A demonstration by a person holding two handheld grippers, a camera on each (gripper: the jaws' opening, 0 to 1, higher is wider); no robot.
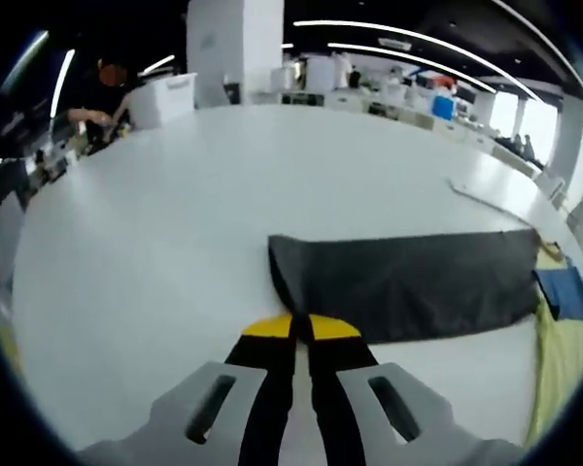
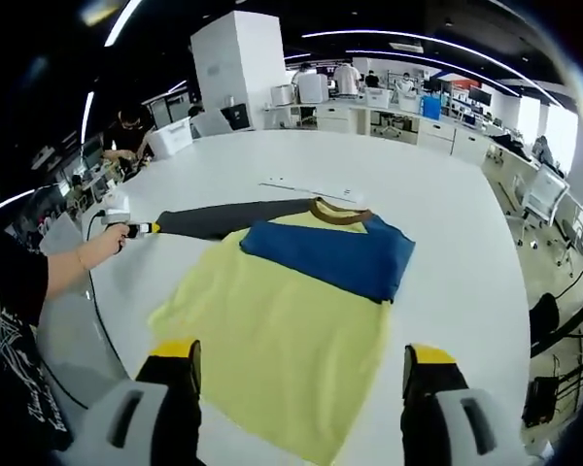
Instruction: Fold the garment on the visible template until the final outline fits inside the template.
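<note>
Left gripper — jaws together at grey sleeve end.

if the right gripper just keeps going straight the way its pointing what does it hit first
Most likely the yellow body of the garment, which lies flat on the white table straight ahead between the open jaws of the right gripper. How high the gripper is above it is unclear.

Left tongs have their jaws pressed together, held out in the person's hand. Right tongs gape wide apart.
</note>
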